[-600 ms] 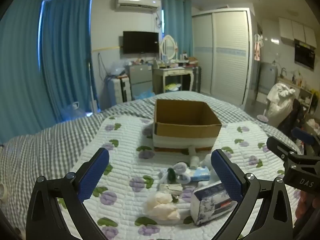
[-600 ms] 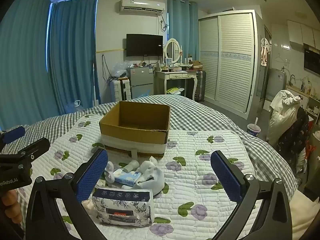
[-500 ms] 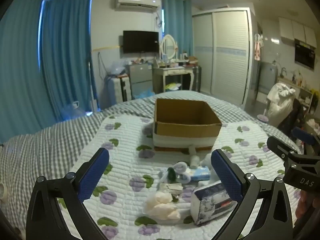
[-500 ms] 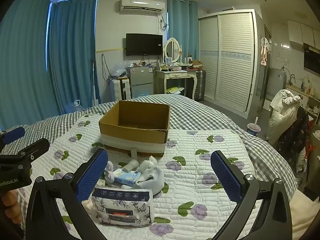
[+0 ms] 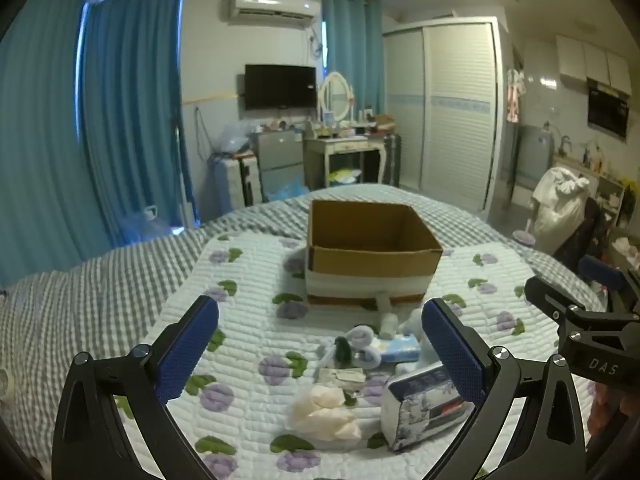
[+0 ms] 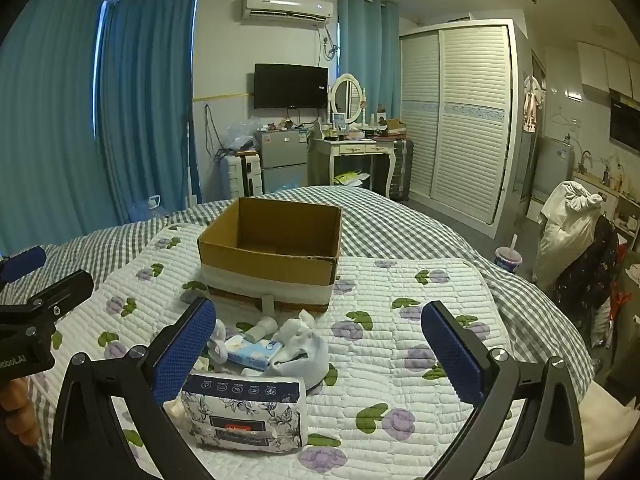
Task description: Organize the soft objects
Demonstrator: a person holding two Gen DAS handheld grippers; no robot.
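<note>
With both the left gripper [image 5: 320, 344] and right gripper [image 6: 318, 344] spread wide and empty above the quilt [image 6: 400, 320], a good first grasp probably squeezes the floral tissue pack [image 6: 244, 416] across its short sides, then lifts it into the cardboard box [image 6: 272, 248] just behind the pile.

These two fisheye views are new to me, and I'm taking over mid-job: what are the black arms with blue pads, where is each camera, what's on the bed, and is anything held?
There is no robot here: a person holds a two-finger claw in each hand, with a camera on each looking forward along its fingers. One picture comes from the left claw, the other from the right claw. The blue pads are the fingertips. Both claws are open and hold nothing.

They hover over a quilt printed with purple flowers. On it stands an open cardboard box; as far as can be seen, nothing is in it. In front of it lies a small pile: a floral tissue pack, a blue tissue packet, a white cloth bundle and a cream crumpled wad.
</note>
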